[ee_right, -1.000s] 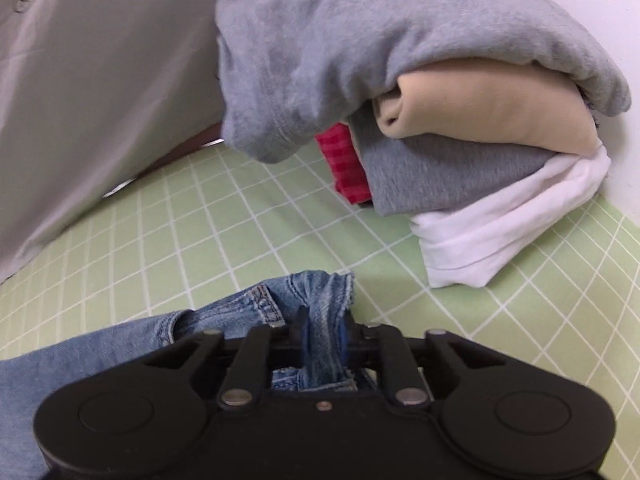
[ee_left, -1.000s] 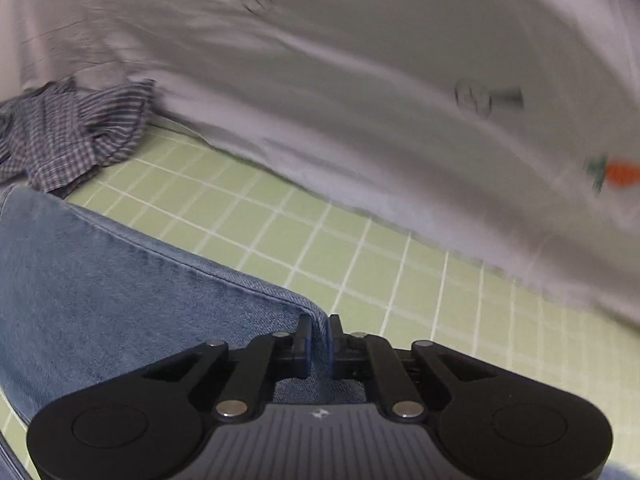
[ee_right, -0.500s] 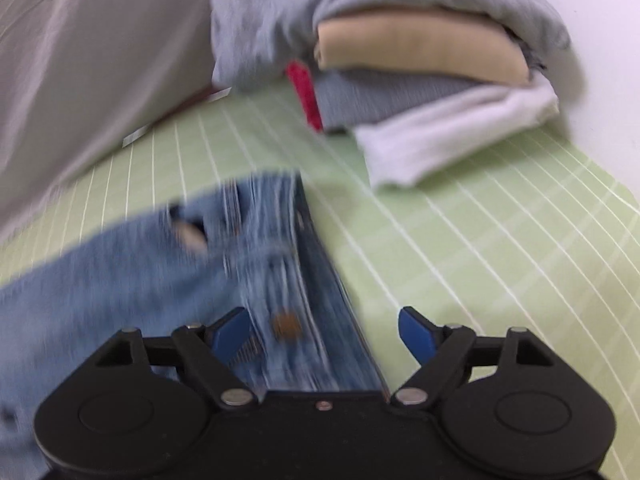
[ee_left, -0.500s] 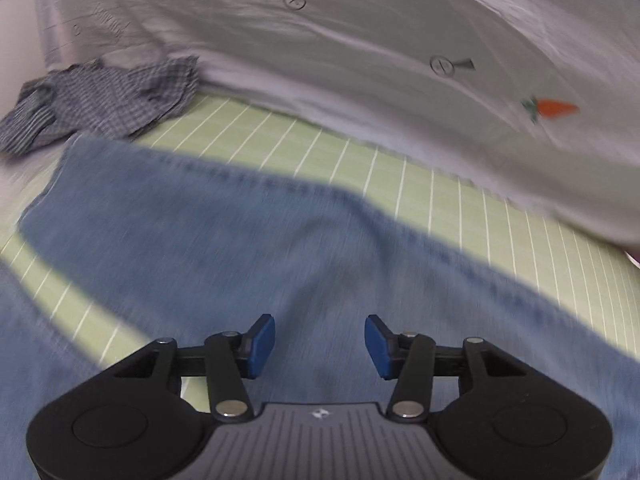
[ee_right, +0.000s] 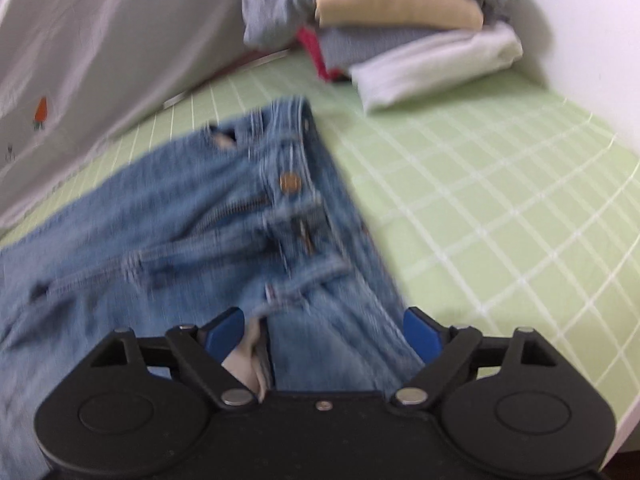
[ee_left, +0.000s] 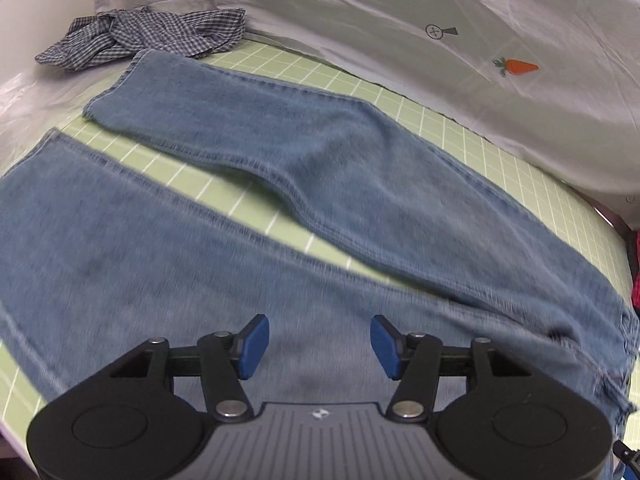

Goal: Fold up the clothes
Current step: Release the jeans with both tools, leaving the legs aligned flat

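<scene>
Jeans (ee_left: pixel 320 208) lie spread flat on the green grid mat (ee_left: pixel 500 160), legs splayed toward the checked shirt (ee_left: pixel 152 36), waistband and fly toward the folded stack (ee_right: pixel 400 28). Left gripper (ee_left: pixel 319 346) released, jaws have just been opening, hanging over the denim with nothing pinched. Right gripper (ee_right: pixel 323 334) also released, jaws just opened wide above the waistband, pads clear of the cloth

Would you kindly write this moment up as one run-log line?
step: jeans spread flat on green grid mat | left gripper: open, jaws just opened, empty | right gripper: open, jaws just opened, over waistband
</scene>
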A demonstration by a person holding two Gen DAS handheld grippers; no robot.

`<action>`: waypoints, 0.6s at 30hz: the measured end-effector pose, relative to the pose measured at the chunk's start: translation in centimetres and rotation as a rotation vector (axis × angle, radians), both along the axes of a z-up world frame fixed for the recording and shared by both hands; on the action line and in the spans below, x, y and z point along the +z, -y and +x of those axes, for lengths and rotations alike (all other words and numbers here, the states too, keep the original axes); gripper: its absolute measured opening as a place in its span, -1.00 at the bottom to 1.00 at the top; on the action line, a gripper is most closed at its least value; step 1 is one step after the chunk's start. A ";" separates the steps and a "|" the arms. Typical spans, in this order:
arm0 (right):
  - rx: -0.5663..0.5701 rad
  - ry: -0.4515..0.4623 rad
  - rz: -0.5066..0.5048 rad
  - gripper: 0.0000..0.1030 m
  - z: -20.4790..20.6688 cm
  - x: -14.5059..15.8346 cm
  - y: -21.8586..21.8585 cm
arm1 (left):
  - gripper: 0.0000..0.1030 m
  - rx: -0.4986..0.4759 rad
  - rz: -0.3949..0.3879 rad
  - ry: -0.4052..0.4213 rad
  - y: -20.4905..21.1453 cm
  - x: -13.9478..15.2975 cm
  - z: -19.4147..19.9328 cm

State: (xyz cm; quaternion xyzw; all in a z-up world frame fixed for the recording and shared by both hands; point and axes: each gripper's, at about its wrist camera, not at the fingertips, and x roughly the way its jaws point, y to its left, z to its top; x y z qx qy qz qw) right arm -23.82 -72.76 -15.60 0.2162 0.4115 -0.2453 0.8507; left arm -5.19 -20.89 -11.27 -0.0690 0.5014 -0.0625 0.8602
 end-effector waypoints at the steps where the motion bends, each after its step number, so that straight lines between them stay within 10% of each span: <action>1: 0.008 -0.014 -0.009 0.70 -0.2 -0.3 -0.2 | 0.17 0.003 -0.002 0.000 -0.3 0.0 -0.7; 4: 0.031 -0.055 -0.081 0.67 -0.3 -0.7 -1.1 | 0.18 0.029 -0.001 -0.007 -1.5 -0.2 -2.5; 10: 0.118 -0.110 -0.205 -0.02 -0.7 -0.4 -2.5 | 0.18 0.126 -0.007 -0.022 -4.4 0.0 -4.1; 18: 0.019 -0.169 -0.242 0.10 -2.6 -0.5 1.2 | 0.25 0.192 -0.009 -0.027 -7.8 0.4 -4.4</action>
